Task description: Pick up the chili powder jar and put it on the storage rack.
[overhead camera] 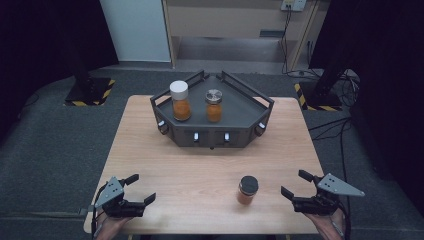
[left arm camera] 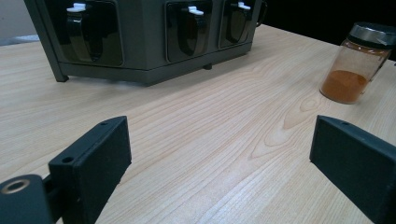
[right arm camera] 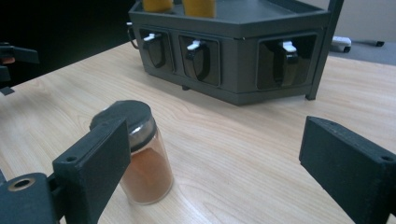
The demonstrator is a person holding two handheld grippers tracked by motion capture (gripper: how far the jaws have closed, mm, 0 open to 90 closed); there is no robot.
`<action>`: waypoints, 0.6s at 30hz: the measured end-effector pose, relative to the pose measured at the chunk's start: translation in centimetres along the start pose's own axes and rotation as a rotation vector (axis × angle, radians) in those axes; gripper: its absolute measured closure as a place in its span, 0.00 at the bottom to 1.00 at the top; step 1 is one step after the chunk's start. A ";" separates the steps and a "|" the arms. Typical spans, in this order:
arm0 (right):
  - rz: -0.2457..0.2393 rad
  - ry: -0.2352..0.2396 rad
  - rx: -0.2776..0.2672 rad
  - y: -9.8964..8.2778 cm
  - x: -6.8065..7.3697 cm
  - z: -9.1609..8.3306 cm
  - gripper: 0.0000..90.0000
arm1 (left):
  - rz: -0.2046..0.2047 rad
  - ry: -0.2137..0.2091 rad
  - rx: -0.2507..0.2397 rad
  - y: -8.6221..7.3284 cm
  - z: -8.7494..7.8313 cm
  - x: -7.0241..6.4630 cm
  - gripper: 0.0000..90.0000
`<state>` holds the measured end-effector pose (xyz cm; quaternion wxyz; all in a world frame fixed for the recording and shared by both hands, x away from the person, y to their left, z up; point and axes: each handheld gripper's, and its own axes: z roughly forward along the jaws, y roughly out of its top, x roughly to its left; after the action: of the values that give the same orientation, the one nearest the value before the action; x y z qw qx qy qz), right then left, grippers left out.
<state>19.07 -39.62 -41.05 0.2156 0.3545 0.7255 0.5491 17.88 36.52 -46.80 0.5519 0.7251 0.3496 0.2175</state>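
Upright, jar [overhead camera: 247, 189] stands just beside right tongs [overhead camera: 295, 184].

1. On my wooden desk [overhead camera: 200, 165], a dark grey angular rack [overhead camera: 215, 131] sits at the far centre.
2. Two jars stand on the rack: a white-lidded jar [overhead camera: 180, 101] and, beside it, a metal-lidded jar [overhead camera: 214, 105].
3. A black-lidded jar [overhead camera: 247, 190] of orange powder stands alone near my edge of the desk.
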 end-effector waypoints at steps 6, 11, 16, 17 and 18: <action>-0.018 0.024 0.007 0.9 0.2 0.4 0.10 | -0.001 0.000 0.000 0.0 0.0 0.0 0.05; -0.033 0.054 0.009 1.7 0.4 1.1 0.10 | 0.001 -0.001 0.001 0.0 0.0 0.0 0.05; -0.029 0.085 0.013 2.0 0.4 1.9 0.10 | 0.001 0.000 0.001 0.0 0.0 0.0 0.05; -0.025 0.090 0.014 1.9 0.4 2.1 0.10 | 0.002 0.000 0.002 0.0 0.0 0.0 0.05; -0.024 0.095 0.015 1.9 0.4 2.2 0.10 | 0.002 0.000 0.002 0.0 0.0 0.0 0.05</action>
<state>20.92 -37.59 -39.89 0.1848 0.3210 0.7431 0.5573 17.87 36.52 -46.77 0.5509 0.7261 0.3492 0.2176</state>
